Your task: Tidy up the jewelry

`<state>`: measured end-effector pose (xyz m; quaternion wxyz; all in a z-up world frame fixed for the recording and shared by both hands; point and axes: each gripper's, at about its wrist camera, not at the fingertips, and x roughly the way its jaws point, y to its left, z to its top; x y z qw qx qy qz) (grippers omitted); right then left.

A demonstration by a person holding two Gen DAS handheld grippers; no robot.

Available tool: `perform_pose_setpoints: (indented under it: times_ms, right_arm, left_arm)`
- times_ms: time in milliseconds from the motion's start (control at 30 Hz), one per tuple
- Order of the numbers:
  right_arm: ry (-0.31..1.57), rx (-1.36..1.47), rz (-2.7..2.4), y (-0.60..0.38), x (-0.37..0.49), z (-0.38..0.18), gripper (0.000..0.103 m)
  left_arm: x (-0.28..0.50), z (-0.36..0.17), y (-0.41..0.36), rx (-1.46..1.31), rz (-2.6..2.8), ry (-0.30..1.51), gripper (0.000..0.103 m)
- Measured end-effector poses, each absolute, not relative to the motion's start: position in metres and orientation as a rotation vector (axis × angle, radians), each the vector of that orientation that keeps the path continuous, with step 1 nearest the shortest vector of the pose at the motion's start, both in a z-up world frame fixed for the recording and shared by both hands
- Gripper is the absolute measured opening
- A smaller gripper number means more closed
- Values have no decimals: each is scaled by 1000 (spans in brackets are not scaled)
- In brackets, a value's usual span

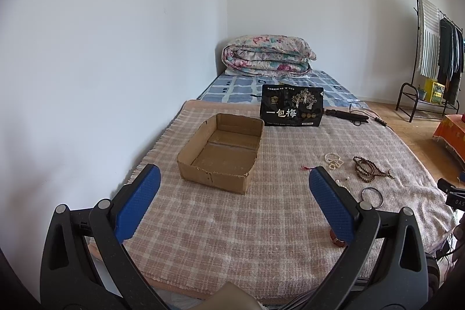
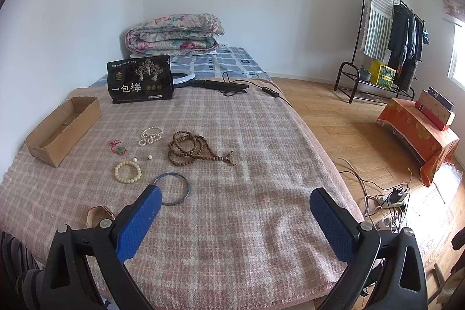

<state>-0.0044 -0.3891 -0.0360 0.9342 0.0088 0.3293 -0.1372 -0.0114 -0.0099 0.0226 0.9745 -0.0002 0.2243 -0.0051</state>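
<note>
Both the left tongs [image 1: 234, 205] and the right tongs [image 2: 235, 225] were held spread and empty above the pink checked blanket [image 2: 247, 135]. Just beyond the right tongs, lower centre-left, a thin dark rigid bangle [image 2: 173, 188] was seen; it was judged light and slippery, best pinched across its rim. The empty cardboard box [image 1: 222, 151] was seen mid-frame.

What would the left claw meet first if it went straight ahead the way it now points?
Probably the open brown cardboard box, which sits between the spread fingers of the left claw on the pink checked blanket. Nothing lies in between, though depth is uncertain.
</note>
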Motion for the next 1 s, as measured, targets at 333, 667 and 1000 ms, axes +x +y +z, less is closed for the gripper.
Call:
perform_pose_setpoints:
  times_ms: [333, 667, 1000]
  right_arm:
    - [673, 19, -281, -390, -4, -37, 103]
    - [675, 21, -284, -391, -4, -38, 103]
    - [679, 29, -295, -399, 0, -48, 103]
  left_arm:
    - [-12, 22, -11, 0, -12, 456, 103]
    - [-15, 15, -14, 1, -24, 481, 103]
    - [-10, 5, -15, 25, -53, 524, 103]
